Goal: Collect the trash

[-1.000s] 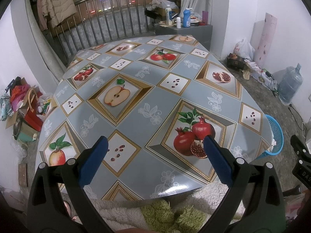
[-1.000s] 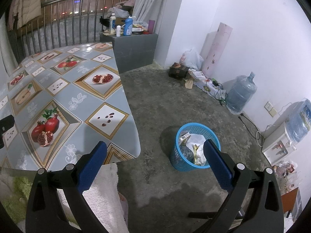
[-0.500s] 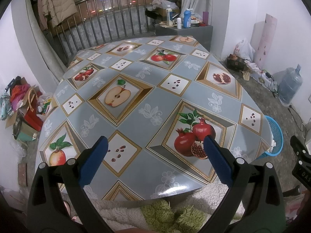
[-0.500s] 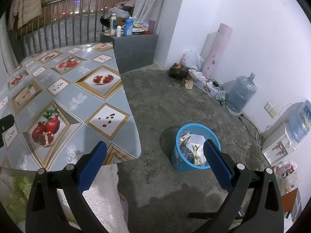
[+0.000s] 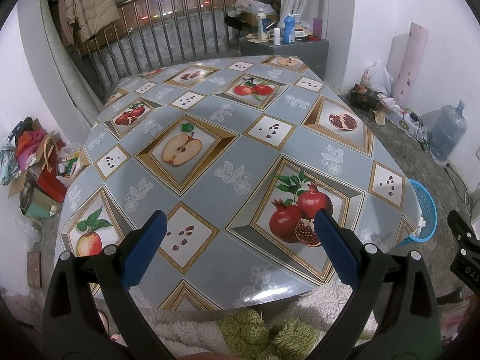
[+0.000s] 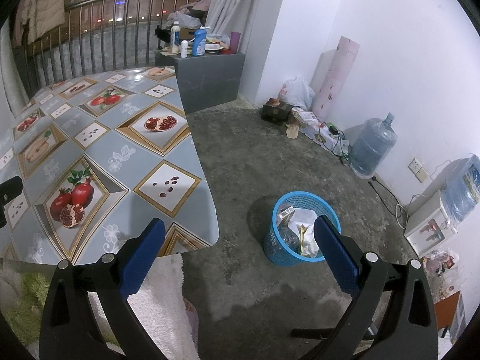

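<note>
While both grippers, left (image 5: 238, 241) and right (image 6: 238, 247), hang released and empty, the bin (image 6: 303, 228) with trash stands on the floor right of the table (image 6: 120, 150), nearer the right gripper.

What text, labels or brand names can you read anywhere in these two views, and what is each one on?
"DAS": white letters, cut off by the frame edge, on the black body of the right gripper in the left wrist view.
Bottles on the grey cabinet: labels too small to read.
White plastic bag by the wall: red print, blurred.
Carton in the blue basket: print unreadable.
Wrapped water jug: label illegible.
</note>
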A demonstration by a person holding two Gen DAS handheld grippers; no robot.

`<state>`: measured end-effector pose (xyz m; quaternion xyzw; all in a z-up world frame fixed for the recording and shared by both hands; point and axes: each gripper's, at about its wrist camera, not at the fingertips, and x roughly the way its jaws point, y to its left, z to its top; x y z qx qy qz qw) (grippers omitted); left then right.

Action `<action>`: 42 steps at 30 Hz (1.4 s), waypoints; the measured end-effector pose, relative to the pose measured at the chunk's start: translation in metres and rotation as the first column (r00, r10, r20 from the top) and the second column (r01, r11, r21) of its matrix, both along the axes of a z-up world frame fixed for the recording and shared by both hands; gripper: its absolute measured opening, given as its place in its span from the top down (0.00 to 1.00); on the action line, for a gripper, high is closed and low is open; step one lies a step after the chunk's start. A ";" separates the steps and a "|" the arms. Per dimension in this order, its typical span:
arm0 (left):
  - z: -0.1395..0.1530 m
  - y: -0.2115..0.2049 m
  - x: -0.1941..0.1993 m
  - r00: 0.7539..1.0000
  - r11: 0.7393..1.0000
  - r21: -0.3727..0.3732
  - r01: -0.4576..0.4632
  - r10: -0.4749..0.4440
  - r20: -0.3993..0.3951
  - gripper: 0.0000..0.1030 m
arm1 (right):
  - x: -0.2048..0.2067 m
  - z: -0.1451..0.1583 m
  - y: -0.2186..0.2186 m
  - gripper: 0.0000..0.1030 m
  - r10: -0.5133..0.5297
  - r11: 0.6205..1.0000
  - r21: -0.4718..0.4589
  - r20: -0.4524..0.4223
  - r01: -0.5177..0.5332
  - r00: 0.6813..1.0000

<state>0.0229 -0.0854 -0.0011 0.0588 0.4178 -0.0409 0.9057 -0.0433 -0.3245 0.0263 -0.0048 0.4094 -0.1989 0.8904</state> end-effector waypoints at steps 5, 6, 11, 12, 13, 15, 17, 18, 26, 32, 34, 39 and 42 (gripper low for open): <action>0.000 0.000 0.000 1.000 1.000 -0.001 0.000 0.000 0.001 0.09 | 0.000 0.000 0.000 0.06 0.001 1.000 -0.001 0.000 -0.001 1.000; 0.000 0.000 0.000 1.000 1.000 -0.001 0.000 0.000 0.001 0.09 | 0.001 0.000 0.000 0.07 0.001 1.000 -0.002 0.000 -0.001 1.000; 0.000 0.000 0.000 1.000 1.000 -0.001 0.000 0.000 0.001 0.09 | 0.000 0.000 0.001 0.06 -0.001 1.000 0.000 0.001 0.001 1.000; 0.000 0.000 0.000 1.000 1.000 -0.001 0.000 0.000 0.000 0.08 | 0.000 0.000 0.000 0.06 -0.001 1.000 0.000 0.000 0.001 1.000; 0.000 0.000 0.000 1.000 1.000 -0.001 0.000 0.000 0.000 0.09 | 0.000 0.000 0.000 0.06 -0.001 1.000 0.000 0.000 0.001 1.000; 0.000 0.000 0.000 1.000 1.000 -0.001 0.000 0.000 -0.001 0.09 | 0.000 0.000 0.001 0.06 0.000 1.000 -0.001 0.000 0.000 1.000; 0.000 0.000 -0.001 1.000 1.000 -0.001 -0.001 0.001 0.000 0.08 | 0.000 0.000 0.001 0.07 0.001 1.000 -0.001 0.001 -0.001 1.000; 0.000 0.000 -0.001 1.000 1.000 0.000 -0.001 0.001 0.000 0.09 | 0.000 0.000 0.001 0.06 0.000 1.000 -0.002 0.001 0.000 1.000; 0.000 0.000 -0.001 1.000 1.000 -0.001 -0.002 0.002 0.000 0.09 | 0.003 0.001 0.003 0.06 0.002 1.000 -0.002 0.006 -0.002 1.000; 0.000 0.000 -0.001 1.000 1.000 -0.001 -0.001 0.001 0.000 0.09 | 0.003 0.001 0.003 0.06 0.003 1.000 -0.002 0.006 -0.003 1.000; 0.000 0.000 -0.001 1.000 1.000 -0.001 -0.001 0.001 0.000 0.09 | 0.004 0.001 0.003 0.06 0.003 1.000 -0.003 0.007 -0.003 1.000; 0.000 0.000 -0.001 1.000 1.000 -0.001 -0.001 0.001 -0.002 0.09 | 0.004 0.001 0.003 0.06 0.002 1.000 -0.002 0.007 -0.002 1.000; -0.001 0.000 -0.003 1.000 1.000 -0.002 -0.002 0.002 -0.004 0.09 | 0.005 0.001 0.004 0.06 0.003 1.000 -0.002 0.007 -0.003 1.000</action>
